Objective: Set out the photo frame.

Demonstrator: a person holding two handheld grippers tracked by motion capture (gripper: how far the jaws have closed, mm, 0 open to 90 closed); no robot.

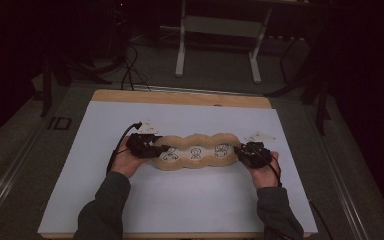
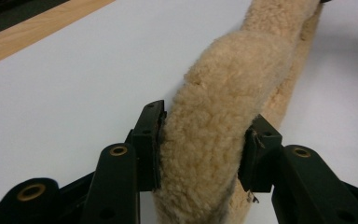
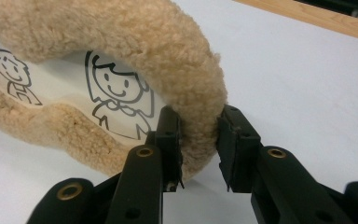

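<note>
Tan fleecy cushion (image 1: 196,150), three cartoon faces; left tool (image 2: 204,142), right tool (image 3: 199,140) clamped on ends.

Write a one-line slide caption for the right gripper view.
Right gripper pinching the fleecy rim of a tan plush frame printed with cartoon children.

A light wooden table (image 1: 180,96) carries a large white rectangular sheet (image 1: 190,200). At the sheet's middle lies a tan, fleecy, three-lobed cushion (image 1: 196,140), seemingly resting flat, its inner panels printed with cartoon figures.
</note>
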